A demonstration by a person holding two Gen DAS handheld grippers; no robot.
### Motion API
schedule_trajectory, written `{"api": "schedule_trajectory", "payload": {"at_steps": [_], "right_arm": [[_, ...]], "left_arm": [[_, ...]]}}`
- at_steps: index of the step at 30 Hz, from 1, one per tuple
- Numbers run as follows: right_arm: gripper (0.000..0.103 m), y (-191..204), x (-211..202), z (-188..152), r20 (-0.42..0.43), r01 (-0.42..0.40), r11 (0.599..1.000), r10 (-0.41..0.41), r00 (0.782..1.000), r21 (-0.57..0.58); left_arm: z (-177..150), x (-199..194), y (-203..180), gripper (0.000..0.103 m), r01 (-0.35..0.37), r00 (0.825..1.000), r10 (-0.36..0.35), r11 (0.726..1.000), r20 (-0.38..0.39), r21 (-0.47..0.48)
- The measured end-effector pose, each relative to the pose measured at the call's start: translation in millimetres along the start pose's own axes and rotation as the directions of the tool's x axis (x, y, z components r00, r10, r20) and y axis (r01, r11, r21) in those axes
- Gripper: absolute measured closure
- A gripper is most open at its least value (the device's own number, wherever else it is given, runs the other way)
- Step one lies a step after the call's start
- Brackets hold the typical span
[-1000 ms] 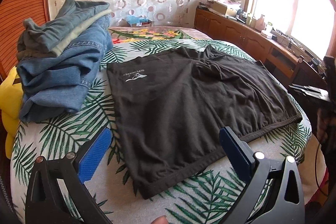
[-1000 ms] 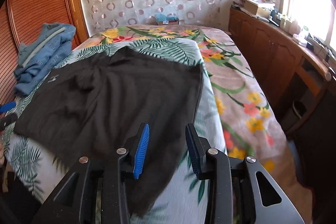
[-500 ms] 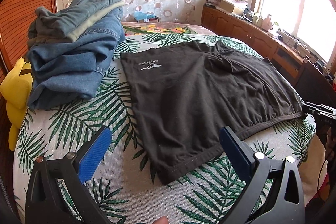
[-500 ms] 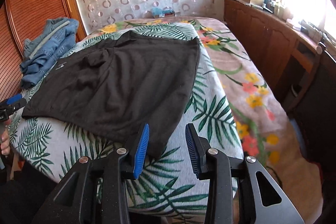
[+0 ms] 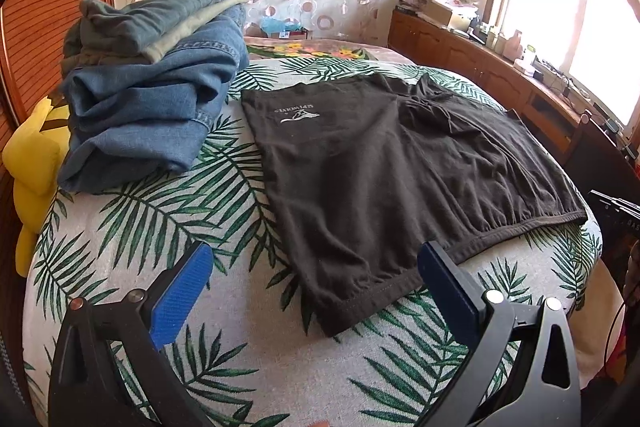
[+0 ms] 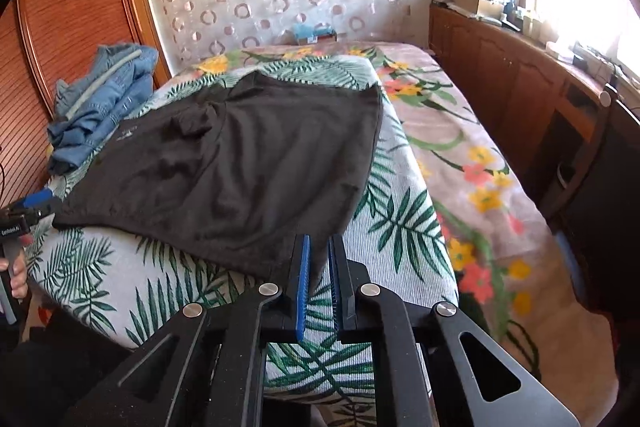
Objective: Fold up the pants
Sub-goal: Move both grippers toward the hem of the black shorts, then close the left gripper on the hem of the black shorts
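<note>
I see one pair of black shorts [image 5: 400, 175] spread flat on the palm-leaf bedspread [image 5: 160, 211], waistband toward me, a white logo near the far hem. One stack of folded clothes [image 5: 152, 99], mostly denim, sits to their left, apart from them, with one yellow plush toy [image 5: 32, 163] beyond it. My left gripper [image 5: 316, 279] stands spread wide above the waistband corner, holding nothing. My right gripper [image 6: 318, 259] has just been closing; its two blue pads are nearly together at the shorts' near right corner, though I cannot tell whether cloth is pinched.
</note>
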State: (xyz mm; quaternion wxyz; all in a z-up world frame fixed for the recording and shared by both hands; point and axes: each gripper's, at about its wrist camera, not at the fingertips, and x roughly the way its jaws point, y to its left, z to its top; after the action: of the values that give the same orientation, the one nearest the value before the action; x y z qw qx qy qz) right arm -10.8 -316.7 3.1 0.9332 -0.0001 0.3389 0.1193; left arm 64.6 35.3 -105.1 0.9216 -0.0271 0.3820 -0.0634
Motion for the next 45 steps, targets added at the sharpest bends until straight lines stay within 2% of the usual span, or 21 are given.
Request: {"api": "schedule_trajectory", "payload": {"at_steps": [5,7,16,19,26,28,30,36,45], "right_arm": [[0.077,24,7,-3,0.034,-0.004,1.000,0.005,0.999,-0.024],[0.066,31,11,-3,0.043,-0.012,1.000,0.013,0.999,-0.029],[0.065,56,23,-2,0.063,-0.032,0.996,0.037,0.997,-0.085],[0.063,58,29,-2,0.061,-0.045,0.994,0.051,0.997,-0.095],[0.059,57,40,0,0.056,-0.057,0.993,0.064,0.996,-0.107],[0.059,53,42,1,0.052,-0.060,0.993,0.066,0.996,-0.105],[0.058,50,46,2,0.049,-0.061,0.993,0.066,0.997,-0.100],[0.058,45,55,2,0.039,-0.063,0.994,0.067,0.997,-0.088],[0.057,51,59,-2,0.025,-0.067,0.995,0.069,0.997,-0.068]], "left_arm": [[-6,-4,7,0.011,0.011,1.000,-0.011,1.000,-0.003,-0.018],[-9,-5,8,0.018,0.023,1.000,-0.023,1.000,-0.011,-0.021],[-23,-10,10,0.046,0.053,0.998,-0.054,0.998,-0.038,-0.022],[-24,-9,6,0.052,0.064,0.997,-0.065,0.998,-0.043,-0.017],[-26,-8,2,0.058,0.062,0.997,-0.062,0.998,-0.038,0.004],[-27,-8,0,0.066,0.061,0.998,-0.061,0.998,-0.034,0.010],[-26,-7,-1,0.068,0.069,0.997,-0.069,0.998,-0.033,0.011],[-26,-7,-4,0.086,0.086,0.996,-0.085,0.996,-0.035,0.020],[-21,-11,-8,0.091,0.094,0.995,-0.093,0.995,-0.024,0.025]]}}
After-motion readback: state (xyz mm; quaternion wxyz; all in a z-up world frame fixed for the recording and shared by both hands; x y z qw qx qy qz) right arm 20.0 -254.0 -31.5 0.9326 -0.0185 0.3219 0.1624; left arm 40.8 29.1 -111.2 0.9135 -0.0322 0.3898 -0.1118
